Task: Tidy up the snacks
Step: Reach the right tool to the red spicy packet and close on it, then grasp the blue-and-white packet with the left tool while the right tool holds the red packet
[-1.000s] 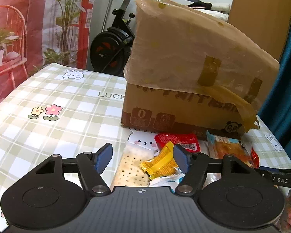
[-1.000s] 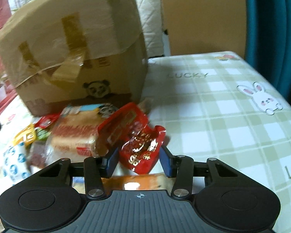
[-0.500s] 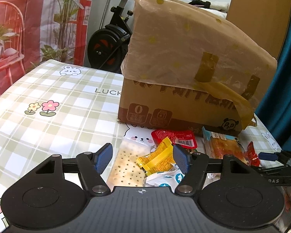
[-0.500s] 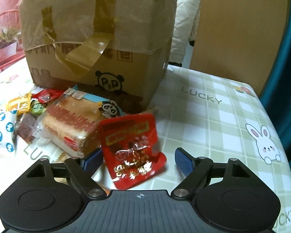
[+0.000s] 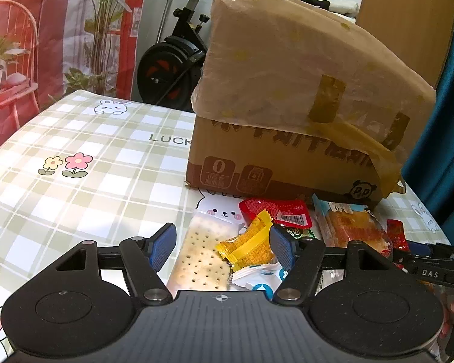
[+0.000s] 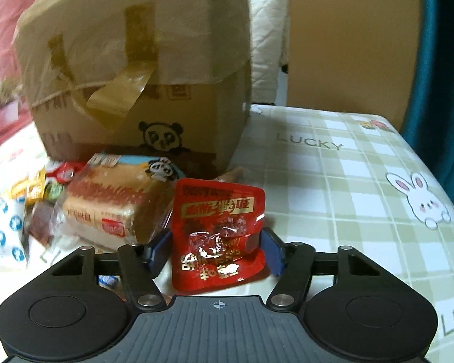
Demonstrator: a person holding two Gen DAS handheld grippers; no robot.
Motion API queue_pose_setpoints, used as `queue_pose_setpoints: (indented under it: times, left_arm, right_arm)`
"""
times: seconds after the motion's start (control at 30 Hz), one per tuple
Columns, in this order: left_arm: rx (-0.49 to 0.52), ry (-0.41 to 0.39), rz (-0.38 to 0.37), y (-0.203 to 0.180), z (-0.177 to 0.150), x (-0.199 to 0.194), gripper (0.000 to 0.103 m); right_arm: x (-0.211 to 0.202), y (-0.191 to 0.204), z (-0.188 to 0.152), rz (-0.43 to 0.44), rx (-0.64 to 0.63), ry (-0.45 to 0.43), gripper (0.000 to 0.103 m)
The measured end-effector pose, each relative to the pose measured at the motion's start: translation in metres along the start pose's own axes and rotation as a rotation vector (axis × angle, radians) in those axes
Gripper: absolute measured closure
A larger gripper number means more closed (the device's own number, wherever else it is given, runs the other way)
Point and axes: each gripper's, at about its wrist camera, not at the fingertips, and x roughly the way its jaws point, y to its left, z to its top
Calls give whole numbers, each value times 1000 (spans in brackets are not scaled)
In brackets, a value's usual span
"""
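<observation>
Between our right gripper's (image 6: pixel 216 249) closing jaws stands the red pouch (image 6: pixel 218 230), both pads at its sides, long axis running away from us toward the box (image 6: pixel 142 69), near the table's (image 6: pixel 348 181) right edge. Our left gripper (image 5: pixel 224 246) hangs spread over the yellow candy (image 5: pixel 246 246).

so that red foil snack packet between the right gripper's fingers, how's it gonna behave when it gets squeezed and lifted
The red packet is probably floppy: its foil is crinkled and it bows between the closing jaws of the right gripper. The glossy film likely makes it slippery, so it might slide out. It looks light for its size, thin with small lumps inside, and should not roll.
</observation>
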Motion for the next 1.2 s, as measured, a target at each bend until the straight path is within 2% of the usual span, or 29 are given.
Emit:
queue_pose_setpoints:
  times: [0.07,0.17,0.3,0.53,0.73,0.97,1.03,1.2]
  left_arm:
    - [-1,-4,0,1,0,-1,33]
    - [-2,-7,-2,1,1,-3,33]
    - [1,-15,-3,-1,2,-6,33]
    - [9,-30,-17,-2,3,-11,33]
    - [-13,-27,-17,7,4,-12,34]
    - [-39,-25,6,22,7,-16,36]
    - [-51,-15,11,27,6,-15,42]
    - [-43,7,-15,26,3,-13,49]
  right_arm:
    - [-5,-3,-1,-5,21,-20,56]
    - [-12,-8,-1,-33,41,-37,59]
    - [-24,-18,-1,-31,115,-68,59]
    - [-49,-13,7,-20,133,-146,59]
    - [-62,0,20,52,156,-191,59]
    - [-56,22,24,153,173,-172,60]
    - [-54,27,24,165,172,-164,59]
    - [-52,34,23,180,173,-151,60]
